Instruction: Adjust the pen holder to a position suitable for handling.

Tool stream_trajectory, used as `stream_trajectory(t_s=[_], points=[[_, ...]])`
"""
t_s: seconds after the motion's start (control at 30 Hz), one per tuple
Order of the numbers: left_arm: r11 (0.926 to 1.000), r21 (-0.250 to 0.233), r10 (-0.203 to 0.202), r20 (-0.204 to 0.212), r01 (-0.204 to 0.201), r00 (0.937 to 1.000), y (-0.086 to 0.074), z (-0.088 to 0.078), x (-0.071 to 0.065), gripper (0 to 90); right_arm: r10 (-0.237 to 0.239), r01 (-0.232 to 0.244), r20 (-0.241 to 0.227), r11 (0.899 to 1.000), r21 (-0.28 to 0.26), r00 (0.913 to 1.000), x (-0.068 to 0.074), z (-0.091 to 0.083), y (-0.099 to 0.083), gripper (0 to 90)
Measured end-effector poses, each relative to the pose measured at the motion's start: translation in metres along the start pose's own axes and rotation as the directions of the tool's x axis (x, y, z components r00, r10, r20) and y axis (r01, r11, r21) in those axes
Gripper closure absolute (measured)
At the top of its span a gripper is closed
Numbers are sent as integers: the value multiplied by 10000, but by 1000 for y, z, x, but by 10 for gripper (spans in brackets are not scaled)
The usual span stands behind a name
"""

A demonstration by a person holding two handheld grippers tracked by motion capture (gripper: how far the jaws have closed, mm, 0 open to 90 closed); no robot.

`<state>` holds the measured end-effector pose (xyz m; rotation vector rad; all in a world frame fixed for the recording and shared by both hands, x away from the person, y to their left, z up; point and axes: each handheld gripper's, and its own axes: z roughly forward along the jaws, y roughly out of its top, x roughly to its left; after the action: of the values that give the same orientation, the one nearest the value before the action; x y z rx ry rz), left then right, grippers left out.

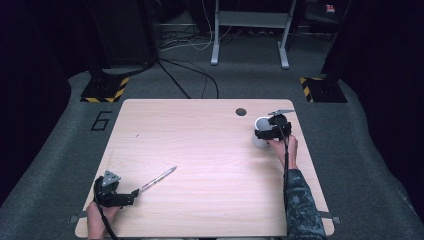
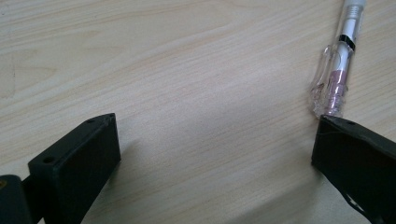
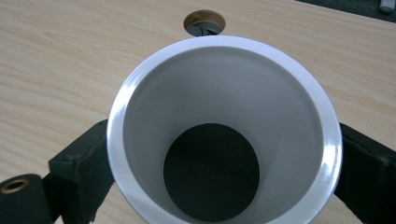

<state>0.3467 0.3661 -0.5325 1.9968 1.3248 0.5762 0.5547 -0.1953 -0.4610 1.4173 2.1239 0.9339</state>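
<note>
Jaws around white cup (image 3: 224, 130)

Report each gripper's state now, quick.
Left gripper: open, empty; clear plastic pen lies at one jaw's tip.
Right gripper: jaws either side of the white cylindrical cup; grip cannot be told.

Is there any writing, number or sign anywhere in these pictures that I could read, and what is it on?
"6": a large dark numeral on the grey floor left of the table.
Red item at the far top right: any print is too small to read.
The pen and white cup show no text.
</note>
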Motion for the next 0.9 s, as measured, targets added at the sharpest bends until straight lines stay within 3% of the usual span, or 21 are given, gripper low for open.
stream_trajectory(t_s=[0.37, 0.9], points=[[10000, -6, 3, 10, -3, 10000, 0, 0, 0, 12, -474, 473, -442, 9989, -30, 9979, 23, 0, -1, 59], [9999, 162, 52, 111, -53, 9999, 1, -1, 1, 14, -1253, 1256, -1151, 9921, -41, 9854, 62, 0, -2, 59]])
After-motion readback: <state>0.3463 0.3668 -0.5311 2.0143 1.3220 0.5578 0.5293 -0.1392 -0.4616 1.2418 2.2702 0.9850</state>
